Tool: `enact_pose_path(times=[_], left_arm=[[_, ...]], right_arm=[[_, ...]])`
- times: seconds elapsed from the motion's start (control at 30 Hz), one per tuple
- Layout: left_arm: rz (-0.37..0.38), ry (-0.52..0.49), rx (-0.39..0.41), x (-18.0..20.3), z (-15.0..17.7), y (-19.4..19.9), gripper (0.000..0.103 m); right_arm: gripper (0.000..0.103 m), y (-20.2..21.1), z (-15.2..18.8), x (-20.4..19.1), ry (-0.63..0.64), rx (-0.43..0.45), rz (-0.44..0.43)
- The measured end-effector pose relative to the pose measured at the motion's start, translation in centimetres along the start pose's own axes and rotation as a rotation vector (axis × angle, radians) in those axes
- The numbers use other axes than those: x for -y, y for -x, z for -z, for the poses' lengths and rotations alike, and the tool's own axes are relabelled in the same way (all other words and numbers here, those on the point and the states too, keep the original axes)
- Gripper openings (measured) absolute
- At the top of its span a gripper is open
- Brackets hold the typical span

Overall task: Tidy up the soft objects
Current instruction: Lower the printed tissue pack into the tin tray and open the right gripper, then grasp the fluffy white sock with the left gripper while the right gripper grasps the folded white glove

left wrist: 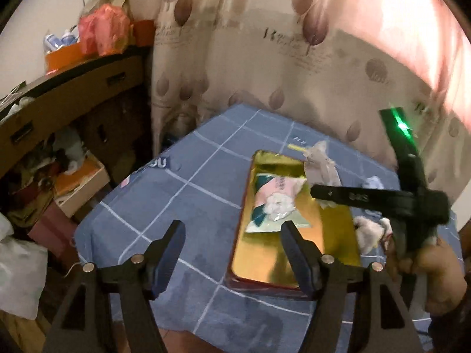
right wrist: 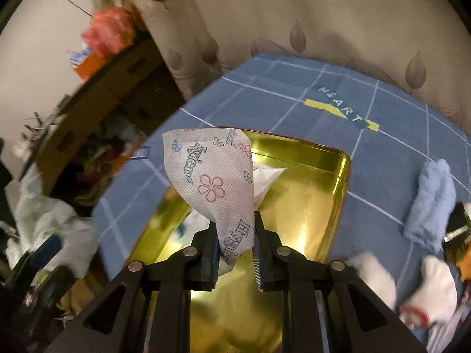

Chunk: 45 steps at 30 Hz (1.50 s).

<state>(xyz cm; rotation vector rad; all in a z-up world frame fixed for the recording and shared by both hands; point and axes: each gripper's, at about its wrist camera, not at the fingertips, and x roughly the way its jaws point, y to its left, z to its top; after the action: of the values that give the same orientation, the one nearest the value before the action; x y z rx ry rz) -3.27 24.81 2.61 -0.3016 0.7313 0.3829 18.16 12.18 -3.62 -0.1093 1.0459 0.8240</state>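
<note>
While the right tool (right wrist: pixel 237 253) is clamped on a floral-printed tissue pack (right wrist: pixel 212 176), the pack hangs over the gold tray (right wrist: pixel 323 194) on the blue checked counter (right wrist: pixel 382 123). Inside the tray lies a pink-and-teal packet (left wrist: pixel 276 200). At the tray's near left edge, the left tool (left wrist: pixel 235 250) stands wide open and holds nothing. Beside the tray's right side rest a blue cloth (right wrist: pixel 429 203) and white socks (right wrist: pixel 435 291) (blurred).

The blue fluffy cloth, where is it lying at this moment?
In the right wrist view, the blue fluffy cloth lies on the blue checked tablecloth, to the right of the gold tray and apart from it, with white soft items just below it.
</note>
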Motion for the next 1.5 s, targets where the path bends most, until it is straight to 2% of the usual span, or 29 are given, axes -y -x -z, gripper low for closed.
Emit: enact_pose_path(times=[0.07, 0.13, 0.17, 0.2, 0.27, 0.37, 0.43, 0.5, 0.57, 0.63, 0.7, 0.73, 0.77, 0.83, 0.9, 1.0, 1.07, 1.17, 1.27, 1.4, 1.5], left_arm=[[0.001, -0.026, -0.007, 0.2, 0.2, -0.5, 0.069], [-0.03, -0.044, -0.016, 0.4, 0.6, -0.9, 0.069], [-0.032, -0.054, -0.037, 0.6, 0.6, -1.4, 0.069], [-0.026, -0.058, -0.053, 0.7, 0.7, -1.7, 0.069], [-0.009, -0.055, -0.066, 0.8, 0.9, -2.2, 0.069], [0.004, -0.063, -0.08, 1.0, 1.1, -2.6, 0.069], [0.012, -0.076, -0.08, 1.4, 1.3, -2.5, 0.069], [0.058, -0.105, -0.076, 2.2, 1.4, -2.1, 0.069], [0.147, -0.151, -0.078, 3.7, 1.5, -1.3, 0.069], [0.221, -0.205, -0.086, 5.5, 1.6, -0.5, 0.069], [0.307, -0.265, -0.103, 7.9, 1.7, 0.4, 0.069], [0.339, -0.281, -0.113, 8.7, 1.5, 0.4, 0.07], [0.388, -0.315, -0.143, 10.2, 1.5, 0.3, 0.073], [0.451, -0.368, -0.202, 13.1, 1.2, -0.3, 0.073], [0.469, -0.427, -0.217, 16.2, 0.6, -0.8, 0.073], [0.43, -0.579, -0.196, 21.1, 0.0, -2.1, 0.074], [0.405, -0.647, -0.23, 23.4, 0.1, -4.1, 0.074], [0.372, -0.681, -0.309, 25.2, 0.4, -7.6, 0.074], [0.357, -0.715, -0.341, 25.8, 0.7, -9.8, 0.074], [0.327, -0.731, -0.398, 26.1, 1.1, -12.7, 0.074], [0.34, -0.731, -0.431, 25.9, 1.3, -14.2, 0.074]], right_arm=[[0.019, -2.0, -0.6, 0.3, -0.007, -0.03, 0.042], [0.021, -3.1, -0.7, 0.8, -0.033, -0.03, 0.079], [0.03, -3.3, -0.8, 1.0, -0.043, -0.02, 0.07], [0.053, -3.4, -0.9, 1.2, -0.054, -0.006, 0.062], [0.084, -3.6, -1.1, 1.3, -0.059, 0.008, 0.072], [0.084, -2.2, -1.2, 1.1, -0.049, 0.083, 0.078], [0.084, 0.3, -1.1, 1.9, -0.073, 0.168, 0.076], [0.084, 4.3, 0.2, 3.4, -0.118, 0.275, 0.031], [0.085, 8.5, 2.8, 5.1, -0.142, 0.36, 0.051], [0.091, 12.6, 7.0, 7.4, -0.158, 0.42, 0.152], [0.093, 15.7, 11.9, 10.1, -0.15, 0.428, 0.293], [0.093, 16.9, 14.5, 11.7, -0.14, 0.411, 0.398], [0.093, 17.4, 16.0, 12.8, -0.132, 0.397, 0.463], [0.093, 18.2, 20.0, 16.1, -0.115, 0.315, 0.659], [0.093, 18.8, 22.8, 19.1, -0.152, 0.266, 0.737], [0.093, 19.1, 26.0, 22.6, -0.231, 0.24, 0.752], [0.093, 19.5, 27.4, 24.1, -0.282, 0.243, 0.719], [0.094, 20.5, 27.6, 24.2, -0.293, 0.3, 0.679], [0.094, 20.1, 27.6, 24.2, -0.279, 0.282, 0.655], [0.093, 20.2, 27.7, 23.8, -0.271, 0.313, 0.616], [0.094, 20.5, 27.8, 24.2, -0.295, 0.322, 0.589]])
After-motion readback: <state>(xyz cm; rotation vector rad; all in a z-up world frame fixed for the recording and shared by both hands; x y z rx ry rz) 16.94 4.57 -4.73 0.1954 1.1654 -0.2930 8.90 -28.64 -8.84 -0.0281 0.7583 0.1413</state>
